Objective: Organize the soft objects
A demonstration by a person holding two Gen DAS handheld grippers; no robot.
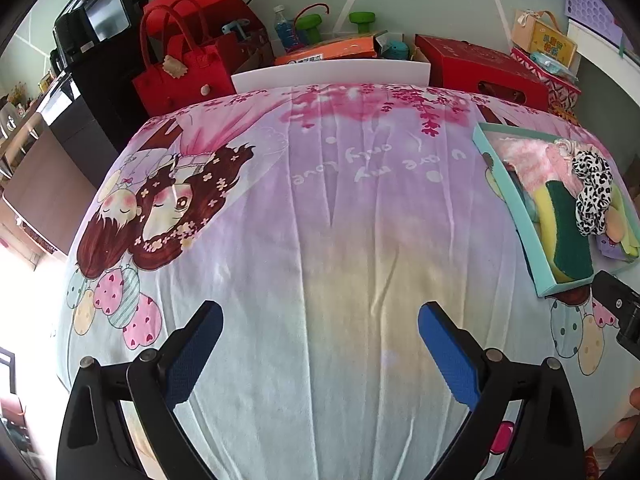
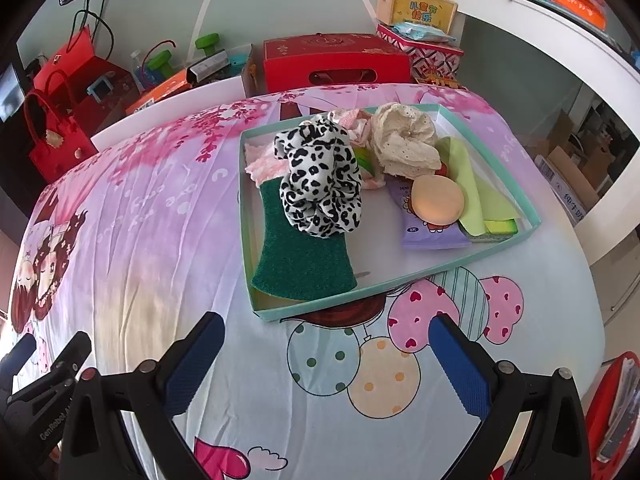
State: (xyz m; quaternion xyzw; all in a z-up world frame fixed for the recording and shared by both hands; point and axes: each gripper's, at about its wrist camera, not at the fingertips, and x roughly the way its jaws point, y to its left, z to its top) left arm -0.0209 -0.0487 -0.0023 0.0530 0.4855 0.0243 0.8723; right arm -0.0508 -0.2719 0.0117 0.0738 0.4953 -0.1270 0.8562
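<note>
- Bedsheet (image 2: 140, 240) with cartoon print covered the whole work surface; a kissing-couple figure (image 1: 160, 208) sat at its left side, balloons (image 2: 360, 360) printed near the right gripper.
- Teal tray (image 2: 400, 280) lay flat on the sheet, ahead of the right gripper and at the far right edge of the left wrist view (image 1: 512, 216).
- Green scouring sponge (image 2: 296, 256) lay in the tray's near-left corner, yellow underside showing.
- Leopard-print scrunchie (image 2: 320, 176) rested on the sponge's far end, overlapping a pink fuzzy cloth (image 2: 264, 164) behind it.
- Cream lace scrunchie (image 2: 404, 144) sat at the tray's back, beside the leopard one.
- Light green cloth (image 2: 476, 188) ran along the tray's right wall.
- Purple tissue pack (image 2: 428, 232) lay between sponge and cloth, with a round peach powder puff (image 2: 438, 200) on top of it.
- Left gripper (image 1: 320, 352) hovered over bare sheet, jaws wide apart, nothing between them.
- Right gripper (image 2: 326, 368) hovered just short of the tray's near rim, jaws wide apart, holding nothing.
- Red boxes and bags (image 1: 188, 64) stacked beyond the far edge.
</note>
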